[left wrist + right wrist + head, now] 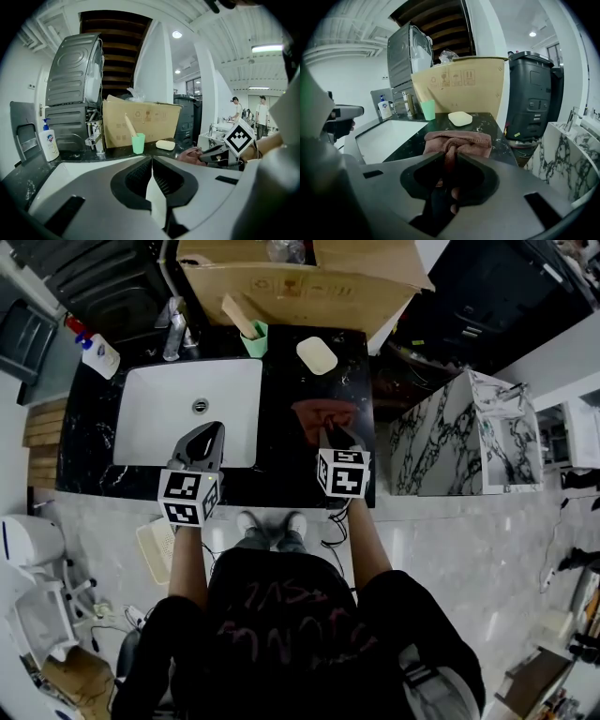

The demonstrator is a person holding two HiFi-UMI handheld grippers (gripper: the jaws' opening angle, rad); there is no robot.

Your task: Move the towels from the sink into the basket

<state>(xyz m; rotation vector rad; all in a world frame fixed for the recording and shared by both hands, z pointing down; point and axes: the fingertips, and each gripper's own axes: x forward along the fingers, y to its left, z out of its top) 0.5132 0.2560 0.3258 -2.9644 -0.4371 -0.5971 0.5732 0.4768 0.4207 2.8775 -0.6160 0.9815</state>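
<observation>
A brown towel [323, 414] lies bunched on the black counter [281, 451], right of the white sink [150, 399]. My right gripper [330, 434] is shut on it. In the right gripper view a raised fold of the towel [459, 139] is pinched between the tips of the right gripper [450, 153]. My left gripper [208, 431] hovers over the sink's front edge. In the left gripper view its jaws [151, 161] are shut with nothing between them. The sink basin shows only its drain [200, 406].
A cardboard box [291, 287] stands along the back of the counter. Before it are a faucet [175, 329], a green cup [255, 338] holding a brush, and a soap bar [317, 355]. A soap bottle [98, 354] stands at the back left. A marble unit [459, 442] stands right of the counter.
</observation>
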